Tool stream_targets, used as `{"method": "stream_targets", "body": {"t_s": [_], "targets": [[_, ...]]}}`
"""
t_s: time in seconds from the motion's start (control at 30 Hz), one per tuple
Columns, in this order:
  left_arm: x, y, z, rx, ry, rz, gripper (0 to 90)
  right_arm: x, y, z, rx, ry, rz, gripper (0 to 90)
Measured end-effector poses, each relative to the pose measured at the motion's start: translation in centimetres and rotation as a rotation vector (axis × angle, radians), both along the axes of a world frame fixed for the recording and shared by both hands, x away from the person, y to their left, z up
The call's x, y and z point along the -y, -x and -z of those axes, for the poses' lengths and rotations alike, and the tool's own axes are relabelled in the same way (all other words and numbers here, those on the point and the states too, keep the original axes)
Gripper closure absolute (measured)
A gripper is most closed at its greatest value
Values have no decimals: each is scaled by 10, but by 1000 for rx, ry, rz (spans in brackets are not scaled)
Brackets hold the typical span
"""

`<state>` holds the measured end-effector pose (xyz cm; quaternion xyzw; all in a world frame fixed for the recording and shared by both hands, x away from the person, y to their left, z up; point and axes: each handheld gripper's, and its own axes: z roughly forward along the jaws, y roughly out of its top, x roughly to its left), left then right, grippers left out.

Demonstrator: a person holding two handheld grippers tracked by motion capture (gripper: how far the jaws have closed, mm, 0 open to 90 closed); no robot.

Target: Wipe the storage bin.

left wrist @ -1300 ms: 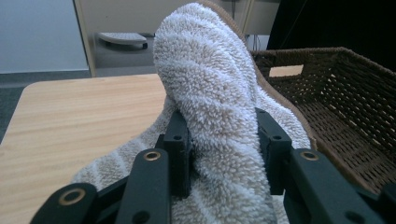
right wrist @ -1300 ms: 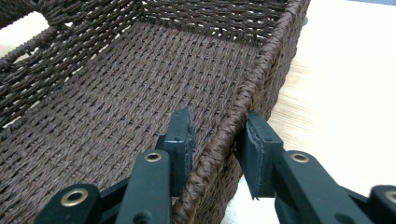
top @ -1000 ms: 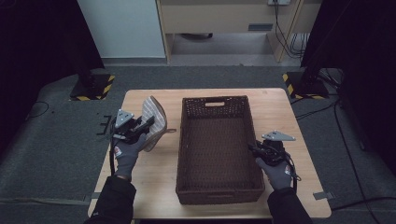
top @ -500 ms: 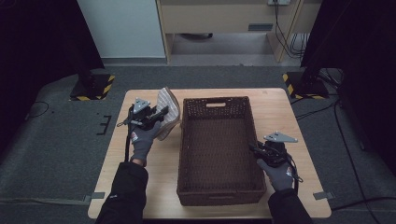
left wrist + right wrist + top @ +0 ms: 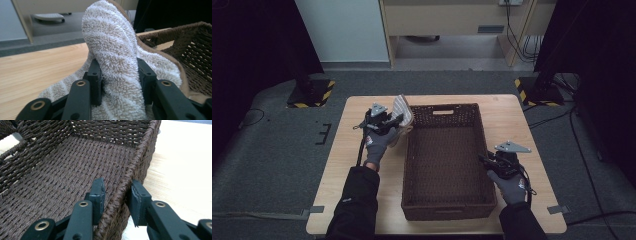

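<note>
A folded beige-and-white striped towel stands up in my left gripper, right beside the far left corner of the dark brown wicker basket. In the left gripper view both pads press into the fluffy towel, so my left gripper is shut on it, with the basket's corner just to its right. My right gripper sits at the basket's right wall. Its jaws straddle the woven rim, one inside and one outside, so the right gripper is shut on the rim.
The basket lies lengthwise in the middle of the light wooden table, with a handle slot in its far wall. Grey carpet surrounds the table, and yellow-black striped stand feet rest on the floor behind it.
My left hand has carried the towel away from the person and to the right, up to the basket's far left corner. The right hand has stayed at the rim.
</note>
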<state>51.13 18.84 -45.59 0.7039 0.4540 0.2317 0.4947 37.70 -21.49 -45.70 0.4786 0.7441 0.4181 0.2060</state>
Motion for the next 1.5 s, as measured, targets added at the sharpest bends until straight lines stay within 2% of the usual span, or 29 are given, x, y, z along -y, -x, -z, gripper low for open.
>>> {"method": "stream_targets", "body": {"t_s": [0.17, 0.23, 0.33, 0.47, 0.57, 0.63, 0.73, 0.8, 0.9, 1.0, 1.03, 1.07, 1.1, 1.13, 1.2, 1.37, 1.43, 1.5], "targets": [[6, -10, 12, -26, -15, 2, 619, 0, 0, 0, -1, -2, 1, 674], [7, -13, 19, -44, -37, 11, 618, 0, 0, 0, -2, -2, 2, 674], [9, -14, 27, -64, -26, 13, 618, 0, 0, 0, -2, -1, 2, 674], [13, -15, 44, -115, -72, 24, 619, 0, 0, 0, -2, -2, 2, 674], [17, -15, 60, -150, -81, 25, 620, 0, 0, 0, -3, -3, 2, 674], [16, -14, 65, -166, -66, 28, 619, 0, 0, 0, -3, -3, 2, 674], [13, -13, 61, -179, -64, 32, 619, 0, 0, 0, -2, -2, 1, 674], [8, -11, 53, -169, -37, 32, 620, 0, 0, 0, -2, -1, 2, 674], [-6, -4, 33, -110, 42, 27, 621, 0, 0, 0, -2, -1, 2, 674], [-20, 3, 8, -23, 151, 41, 620, 0, 0, 0, -3, -2, 3, 674], [-23, 4, 2, -13, 165, 52, 619, 0, 0, 0, -3, -2, 3, 674], [-23, 4, -2, -5, 162, 60, 618, 0, 0, 0, -3, -3, 2, 674], [-21, 4, -3, -3, 139, 66, 617, 0, 0, 0, -3, -2, 3, 674], [-19, 3, -3, -7, 115, 69, 617, 0, 0, 0, -3, -3, 3, 674], [-15, 2, 2, -22, 98, 80, 616, 0, 0, 0, -2, -1, 2, 674], [0, -2, 29, -87, 1, 90, 615, 0, 0, 0, -2, -3, 1, 673], [4, -3, 39, -108, -19, 94, 614, 0, 0, 0, -3, -4, 1, 672], [10, -3, 51, -143, -67, 99, 613, 0, 0, 0, -4, -5, 1, 672]]}}
